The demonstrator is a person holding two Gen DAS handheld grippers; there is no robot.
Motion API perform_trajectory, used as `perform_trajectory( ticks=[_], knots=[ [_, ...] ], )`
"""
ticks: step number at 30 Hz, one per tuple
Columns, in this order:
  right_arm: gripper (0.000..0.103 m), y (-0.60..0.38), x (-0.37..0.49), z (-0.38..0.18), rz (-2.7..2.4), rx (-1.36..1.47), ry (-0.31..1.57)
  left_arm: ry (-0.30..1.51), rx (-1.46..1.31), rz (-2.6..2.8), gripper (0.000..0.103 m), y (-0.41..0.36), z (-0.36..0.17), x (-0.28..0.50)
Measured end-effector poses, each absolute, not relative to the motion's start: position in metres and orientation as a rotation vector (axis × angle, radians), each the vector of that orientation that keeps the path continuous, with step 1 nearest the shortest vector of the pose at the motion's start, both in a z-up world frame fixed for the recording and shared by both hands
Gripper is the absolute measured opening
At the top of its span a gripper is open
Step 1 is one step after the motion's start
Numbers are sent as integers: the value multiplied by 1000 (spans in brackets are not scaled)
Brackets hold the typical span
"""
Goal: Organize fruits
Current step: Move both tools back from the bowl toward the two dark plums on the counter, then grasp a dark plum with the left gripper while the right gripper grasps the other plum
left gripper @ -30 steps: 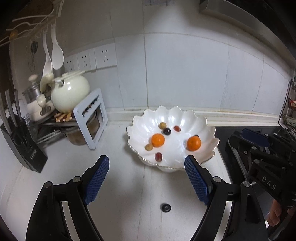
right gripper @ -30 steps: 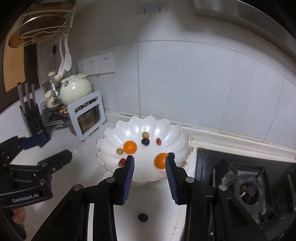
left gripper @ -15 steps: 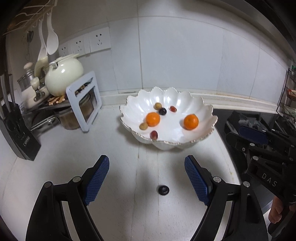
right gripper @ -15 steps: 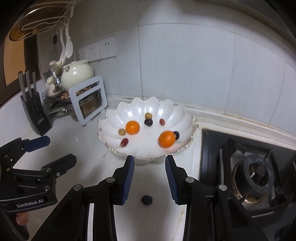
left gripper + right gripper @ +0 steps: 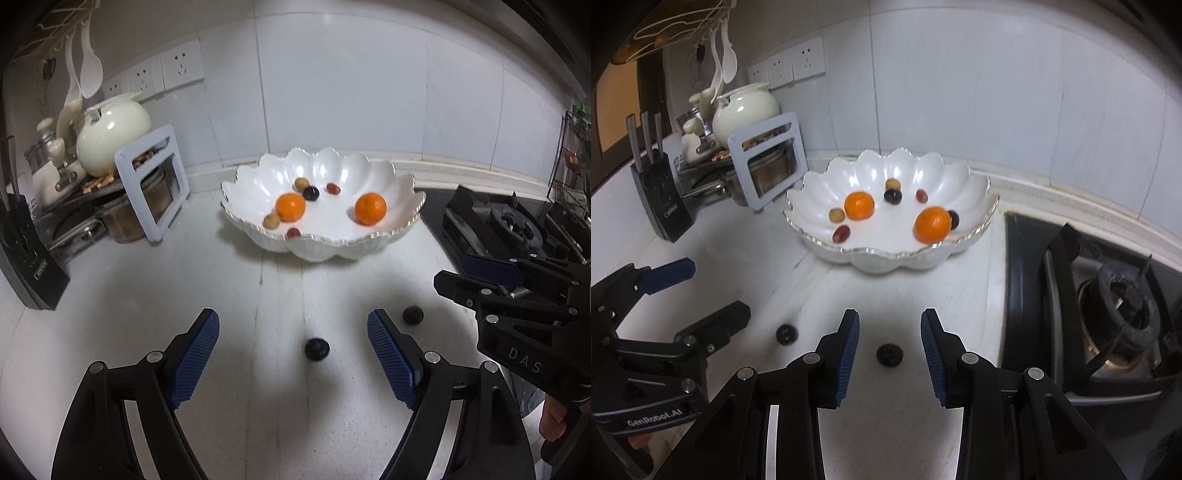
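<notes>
Overhead, white tiled wall (image 5: 351,92) behind pale counter (image 5: 147,295), stove (image 5: 1108,302) alongside.

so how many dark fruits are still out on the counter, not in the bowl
2. One dark fruit lies on the counter ahead of the right tool; the other dark fruit lies left of it, by the left tool. Others may be hidden.

The white countertop (image 5: 147,295) in front of me carries a scalloped white bowl (image 5: 402,218) near the wall and two dark round fruits (image 5: 317,348) (image 5: 412,315) lying apart, nearer me. At its left stand a black knife block (image 5: 29,266) and a dish rack (image 5: 151,184); a gas stove (image 5: 1108,306) adjoins its right edge.
</notes>
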State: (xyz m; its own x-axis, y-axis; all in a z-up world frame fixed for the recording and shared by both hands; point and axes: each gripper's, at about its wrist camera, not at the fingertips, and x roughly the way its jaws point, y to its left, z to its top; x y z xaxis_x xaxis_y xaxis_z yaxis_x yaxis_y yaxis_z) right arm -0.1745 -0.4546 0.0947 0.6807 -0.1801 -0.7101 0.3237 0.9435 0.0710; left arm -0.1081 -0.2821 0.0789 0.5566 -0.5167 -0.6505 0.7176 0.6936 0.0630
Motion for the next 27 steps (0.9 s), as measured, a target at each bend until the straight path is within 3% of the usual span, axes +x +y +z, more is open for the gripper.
perform_trajectory(
  ticks=[27],
  knots=[
    [36, -458, -163, 43, -273, 244, 889, 774, 362, -773, 55, -305, 21, -96]
  ],
)
